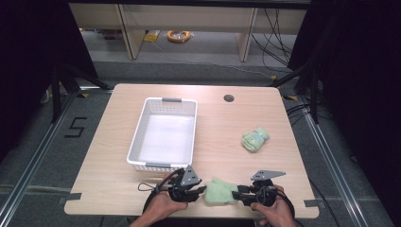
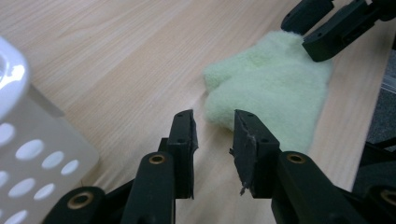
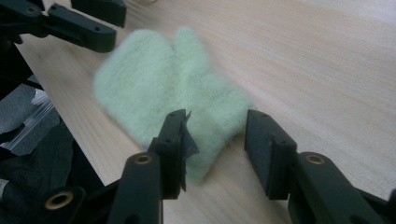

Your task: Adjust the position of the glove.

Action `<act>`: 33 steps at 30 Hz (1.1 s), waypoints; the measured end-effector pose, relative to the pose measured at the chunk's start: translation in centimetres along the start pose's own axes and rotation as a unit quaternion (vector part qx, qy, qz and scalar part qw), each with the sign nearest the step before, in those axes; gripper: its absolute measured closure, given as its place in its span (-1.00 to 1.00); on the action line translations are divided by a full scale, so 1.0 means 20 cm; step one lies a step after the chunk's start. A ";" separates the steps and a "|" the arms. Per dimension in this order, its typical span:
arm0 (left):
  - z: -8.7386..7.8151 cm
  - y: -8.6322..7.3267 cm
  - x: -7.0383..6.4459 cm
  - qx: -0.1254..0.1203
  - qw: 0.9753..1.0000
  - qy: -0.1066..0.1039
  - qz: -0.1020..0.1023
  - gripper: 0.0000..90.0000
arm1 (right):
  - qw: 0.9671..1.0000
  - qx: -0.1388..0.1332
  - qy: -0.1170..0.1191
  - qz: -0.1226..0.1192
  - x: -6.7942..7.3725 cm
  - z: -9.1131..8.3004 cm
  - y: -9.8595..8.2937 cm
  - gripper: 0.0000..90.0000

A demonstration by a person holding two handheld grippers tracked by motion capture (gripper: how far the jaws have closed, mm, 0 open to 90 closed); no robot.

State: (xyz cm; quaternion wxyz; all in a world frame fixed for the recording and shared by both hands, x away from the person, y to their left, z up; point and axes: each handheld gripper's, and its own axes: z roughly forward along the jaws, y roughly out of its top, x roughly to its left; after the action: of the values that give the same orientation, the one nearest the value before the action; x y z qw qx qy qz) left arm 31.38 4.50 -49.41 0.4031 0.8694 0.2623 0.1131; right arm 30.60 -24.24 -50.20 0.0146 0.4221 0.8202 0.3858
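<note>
Left hand (image 1: 163, 206): enters from the bottom edge, wrapped around its gripper's body.
Left gripper (image 1: 202, 190): low over the table's near edge, pointing right; jaws parted by a narrow gap, nothing between them.
Right hand (image 1: 274, 210): enters from the bottom edge, gripping from behind.
Right gripper (image 1: 238, 192): level, pointing left, facing the other; jaws spread wider.

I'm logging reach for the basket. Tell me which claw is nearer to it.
Left. The left claw sits just below the white basket's near rim, at the mitten's left edge. The right claw is on the mitten's far side, farther from the basket.
</note>
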 end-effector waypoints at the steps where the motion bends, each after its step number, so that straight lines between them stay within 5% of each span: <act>1: -0.01 -0.01 0.00 0.002 1.000 0.002 -0.004 0.50 | 1.000 0.002 0.003 0.000 0.00 0.00 0.00 0.27; 3: -0.03 -0.02 -0.01 0.003 1.000 0.002 -0.013 0.47 | 1.000 0.003 0.000 0.013 0.01 -0.02 0.01 0.17; 6: -0.07 -0.04 0.00 -0.002 1.000 -0.009 -0.027 0.34 | 1.000 -0.012 -0.006 -0.023 -0.01 -0.05 0.05 0.12; 7: -0.08 -0.05 -0.01 -0.001 0.999 -0.009 -0.030 0.29 | 1.000 -0.012 -0.012 -0.012 0.00 -0.08 0.07 0.12; 11: -0.12 -0.07 -0.02 0.001 0.999 -0.016 -0.038 0.17 | 0.997 -0.010 -0.052 -0.064 -0.09 -0.14 0.15 0.07; 13: -0.14 -0.08 -0.01 -0.001 0.999 -0.016 -0.027 0.14 | 0.994 -0.010 -0.074 -0.076 -0.15 -0.14 0.18 0.02; 15: -0.15 -0.10 -0.01 -0.004 0.999 -0.019 -0.037 0.12 | 0.993 0.003 -0.086 -0.082 -0.20 -0.15 0.22 0.04; 21: -0.16 -0.16 0.00 0.012 0.999 -0.016 -0.051 -0.05 | 0.991 -0.005 -0.110 -0.076 -0.37 -0.15 0.33 0.08; 27: -0.18 -0.18 0.01 0.010 0.997 -0.016 -0.069 -0.17 | 0.986 0.007 -0.142 -0.086 -0.47 -0.13 0.43 0.09; 31: -0.18 -0.19 0.00 0.000 0.997 -0.014 -0.076 -0.21 | 0.987 0.019 -0.139 -0.072 -0.52 -0.11 0.49 0.10; 32: -0.18 -0.19 0.00 -0.002 0.997 -0.013 -0.077 -0.21 | 0.986 0.004 -0.141 -0.083 -0.54 -0.10 0.49 0.11; 33: -0.18 -0.19 0.00 -0.002 0.997 -0.013 -0.078 -0.21 | 0.988 0.014 -0.138 -0.066 -0.55 -0.09 0.51 0.11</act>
State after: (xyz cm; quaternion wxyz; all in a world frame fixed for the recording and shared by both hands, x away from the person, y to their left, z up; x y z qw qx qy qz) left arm 28.52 8.98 -49.97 0.4158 0.8469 0.3237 0.0710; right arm 43.88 -29.65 -45.66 0.1468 0.4159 0.8420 0.3106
